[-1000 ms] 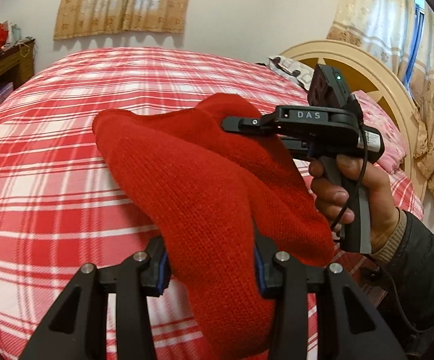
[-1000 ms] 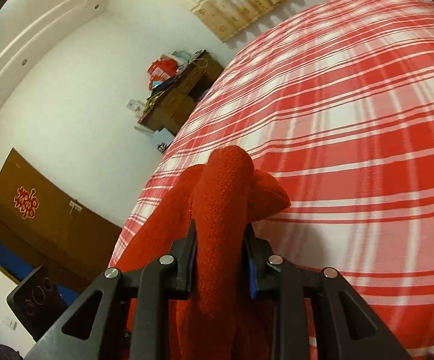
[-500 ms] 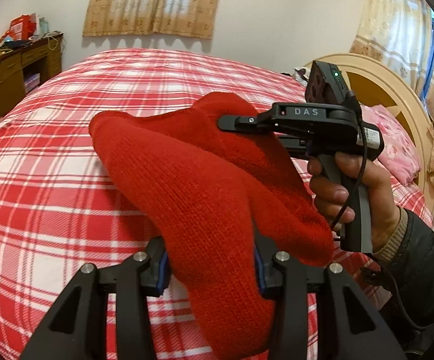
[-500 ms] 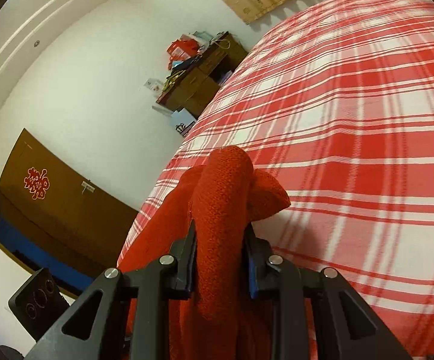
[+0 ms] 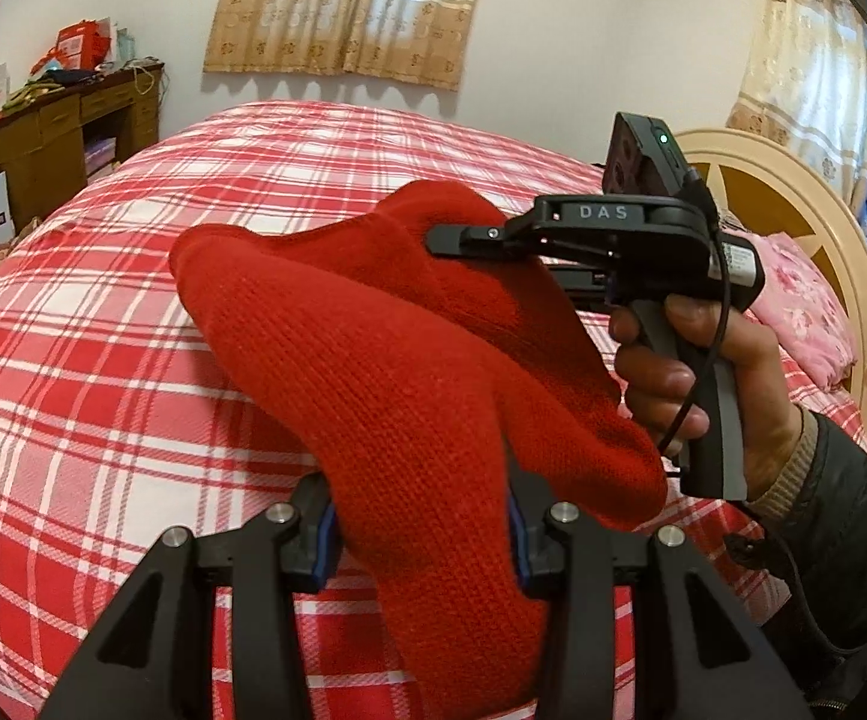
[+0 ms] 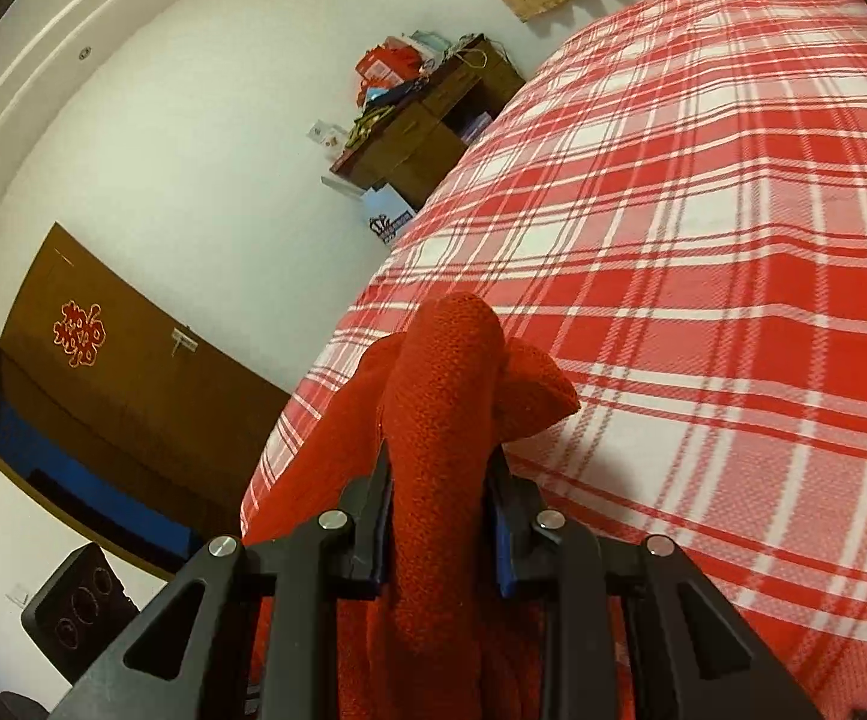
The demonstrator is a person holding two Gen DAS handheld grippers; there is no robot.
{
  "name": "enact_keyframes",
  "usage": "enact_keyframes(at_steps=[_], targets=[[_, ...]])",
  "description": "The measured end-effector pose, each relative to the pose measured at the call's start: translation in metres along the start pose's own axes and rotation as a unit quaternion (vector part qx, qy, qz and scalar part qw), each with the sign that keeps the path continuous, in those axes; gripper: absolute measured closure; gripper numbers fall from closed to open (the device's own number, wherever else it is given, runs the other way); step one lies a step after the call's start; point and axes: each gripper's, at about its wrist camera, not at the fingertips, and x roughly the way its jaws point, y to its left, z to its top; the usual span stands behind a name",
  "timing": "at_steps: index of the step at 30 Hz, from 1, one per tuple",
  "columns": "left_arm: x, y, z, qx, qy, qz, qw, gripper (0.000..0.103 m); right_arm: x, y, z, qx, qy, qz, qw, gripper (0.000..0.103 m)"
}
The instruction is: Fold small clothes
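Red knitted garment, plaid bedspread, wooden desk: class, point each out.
red knitted garment [image 5: 397, 372], left wrist view, broad knit face.
plaid bedspread [image 5: 91, 360], left wrist view, bare checked area.
wooden desk [image 5: 55, 138], left wrist view, drawer front.

Bed: the bed [image 5: 133, 324] in front of me wears a red and white plaid cover [image 6: 733, 276], smooth across its whole top.
Pillow: a pink flowered pillow [image 5: 799, 306] lies on it by the cream headboard [image 5: 793, 204].

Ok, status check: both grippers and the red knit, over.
Left gripper shut on red knit garment. Right gripper shut on it too. Garment held bunched above plaid bedspread. Nothing in the way.
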Motion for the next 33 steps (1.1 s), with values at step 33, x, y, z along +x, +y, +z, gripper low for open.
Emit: enact_keyframes(at_steps=[33], targets=[[0.012, 0.013, -0.061, -0.013, 0.023, 0.043, 0.9987, 0.043, 0.022, -0.035, -0.019, 0.041, 0.018, -0.048, 0.998, 0.074]])
